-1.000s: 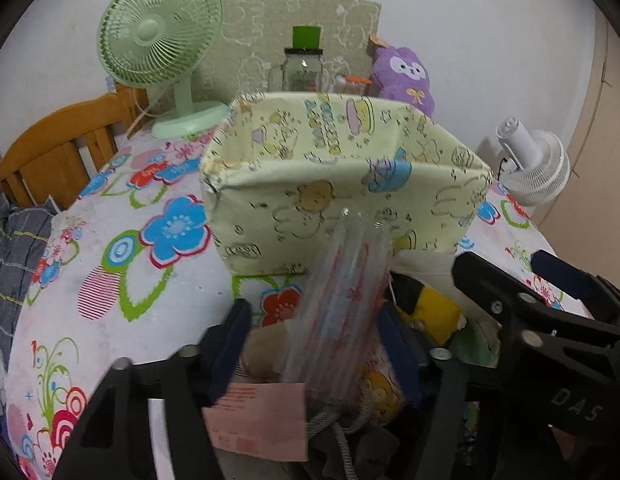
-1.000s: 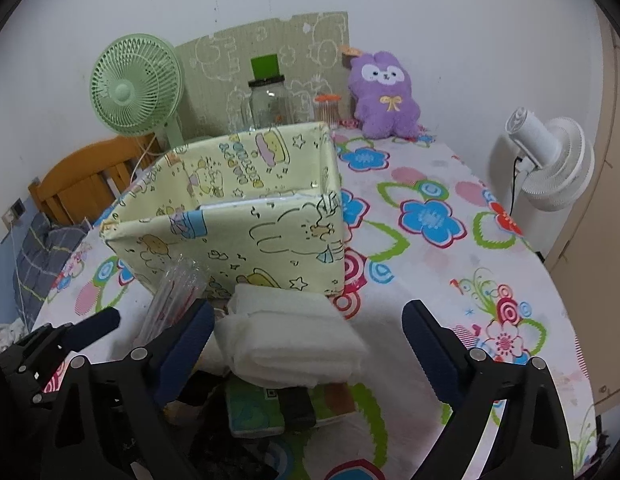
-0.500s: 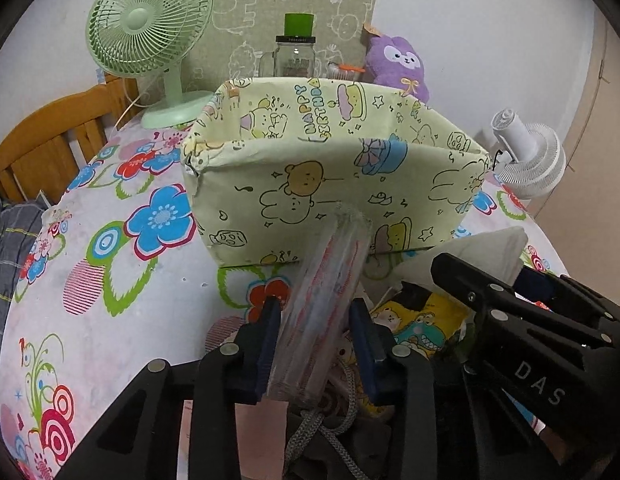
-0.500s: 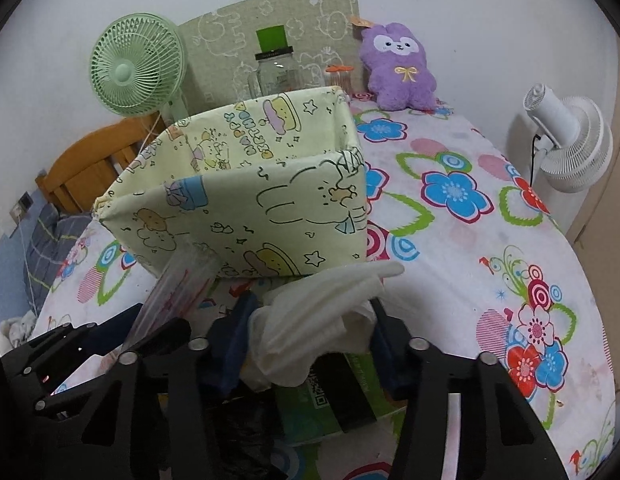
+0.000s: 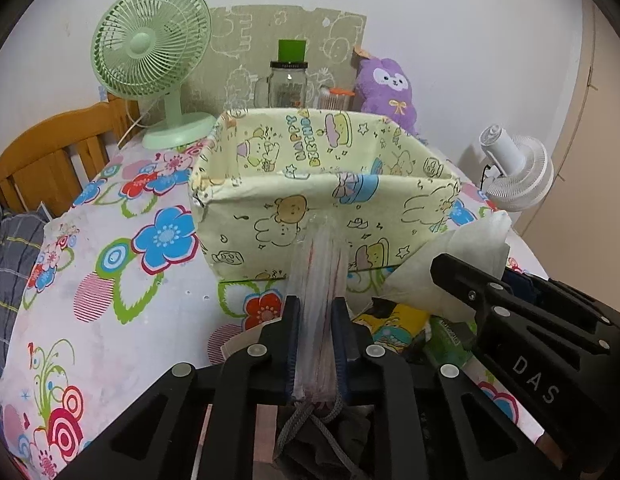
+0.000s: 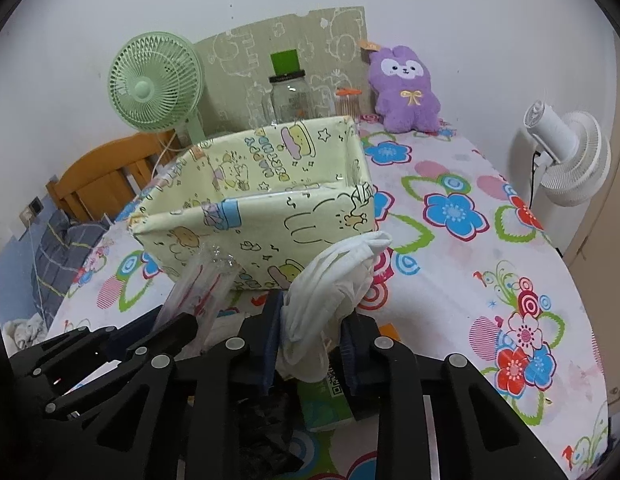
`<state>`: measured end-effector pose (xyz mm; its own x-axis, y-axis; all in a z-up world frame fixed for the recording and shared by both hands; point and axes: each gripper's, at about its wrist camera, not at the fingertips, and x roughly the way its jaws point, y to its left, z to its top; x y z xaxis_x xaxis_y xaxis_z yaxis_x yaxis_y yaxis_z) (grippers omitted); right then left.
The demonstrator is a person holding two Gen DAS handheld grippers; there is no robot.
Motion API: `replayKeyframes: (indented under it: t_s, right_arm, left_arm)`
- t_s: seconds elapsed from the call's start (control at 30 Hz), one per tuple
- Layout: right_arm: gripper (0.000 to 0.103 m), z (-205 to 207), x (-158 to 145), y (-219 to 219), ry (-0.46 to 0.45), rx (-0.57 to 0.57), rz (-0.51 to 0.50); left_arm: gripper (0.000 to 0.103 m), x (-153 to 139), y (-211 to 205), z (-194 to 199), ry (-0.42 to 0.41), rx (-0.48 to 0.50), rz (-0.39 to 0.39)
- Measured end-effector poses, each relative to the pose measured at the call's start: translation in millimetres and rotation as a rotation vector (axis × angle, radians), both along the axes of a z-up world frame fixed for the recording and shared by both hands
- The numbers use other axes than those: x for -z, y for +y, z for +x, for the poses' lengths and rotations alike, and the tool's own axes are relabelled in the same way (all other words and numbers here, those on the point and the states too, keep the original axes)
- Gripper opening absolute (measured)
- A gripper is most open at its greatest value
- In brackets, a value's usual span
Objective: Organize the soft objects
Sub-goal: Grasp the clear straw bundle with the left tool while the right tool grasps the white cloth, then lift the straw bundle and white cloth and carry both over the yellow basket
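A pale yellow cartoon-print fabric bin [image 5: 321,184] stands open on the flowered table, also in the right wrist view [image 6: 262,204]. My left gripper [image 5: 314,320] is shut on a clear plastic packet with red stripes [image 5: 319,280], lifted in front of the bin; the packet shows in the right wrist view [image 6: 202,284] too. My right gripper [image 6: 310,320] is shut on a folded white cloth [image 6: 333,276], raised before the bin's right corner; the cloth also shows in the left wrist view [image 5: 449,264]. More soft items [image 5: 393,320] lie under both grippers.
A green desk fan [image 5: 150,60], a glass jar [image 5: 288,84] and a purple plush [image 5: 385,88] stand behind the bin by the wall. A white fan [image 6: 565,156] is at the table's right edge. A wooden chair [image 5: 50,152] is at the left.
Both grippers closed, the left on the clear packet and the right on the white cloth, and both lifted their loads up toward the bin.
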<state>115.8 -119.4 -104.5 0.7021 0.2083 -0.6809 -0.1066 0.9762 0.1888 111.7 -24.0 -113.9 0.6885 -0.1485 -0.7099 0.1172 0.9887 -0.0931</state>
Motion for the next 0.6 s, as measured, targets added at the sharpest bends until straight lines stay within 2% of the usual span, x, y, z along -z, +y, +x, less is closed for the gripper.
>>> replayKeyframes:
  t_s: [0.6]
  right_arm:
    - [0.028,-32,-60,-1,-0.132,-0.007,0.001]
  left_arm:
    - [0.013,-56,-1,-33,-0.111,-0.011,-0.002]
